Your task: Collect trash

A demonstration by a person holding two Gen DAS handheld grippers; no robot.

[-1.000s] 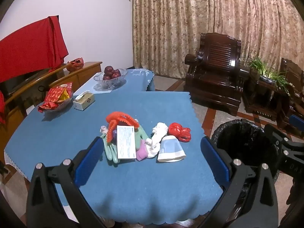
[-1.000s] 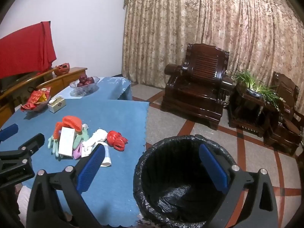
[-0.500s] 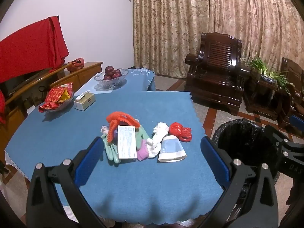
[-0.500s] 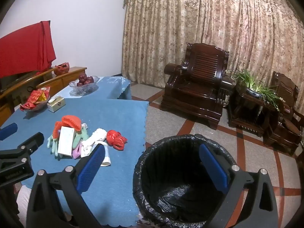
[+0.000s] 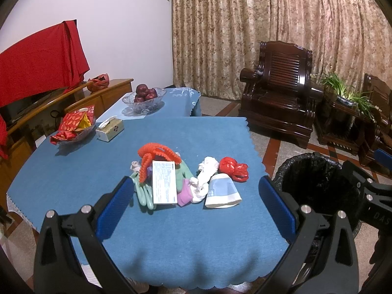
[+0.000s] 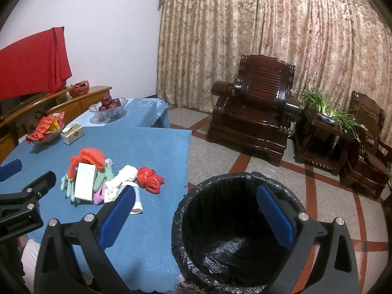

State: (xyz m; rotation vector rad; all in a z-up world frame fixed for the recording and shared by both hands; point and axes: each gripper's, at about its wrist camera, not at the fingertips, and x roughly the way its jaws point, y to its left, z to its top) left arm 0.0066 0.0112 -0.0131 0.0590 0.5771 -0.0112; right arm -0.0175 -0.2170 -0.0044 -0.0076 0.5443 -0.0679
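Note:
A pile of trash lies on the blue tablecloth (image 5: 73, 171): an orange net (image 5: 156, 153), a white card (image 5: 164, 182), green gloves (image 5: 143, 194), a purple scrap (image 5: 185, 193), a white rag (image 5: 205, 174), a blue-and-white paper cup (image 5: 221, 191) on its side, and a red plastic bag (image 5: 232, 167). My left gripper (image 5: 196, 204) is open and empty, held back from the pile. My right gripper (image 6: 196, 210) is open and empty above the black-lined bin (image 6: 235, 235). The pile also shows in the right wrist view (image 6: 110, 181).
A tissue box (image 5: 109, 129), a snack dish (image 5: 74, 128) and a glass fruit bowl (image 5: 144, 99) stand at the table's far side. The bin (image 5: 318, 183) stands on the floor right of the table. Dark wooden armchairs (image 6: 254, 122) and a plant stand (image 6: 325, 127) lie beyond.
Both views have shifted only slightly; the scene sits marginally lower in the frames. Nothing was taken hold of or let go.

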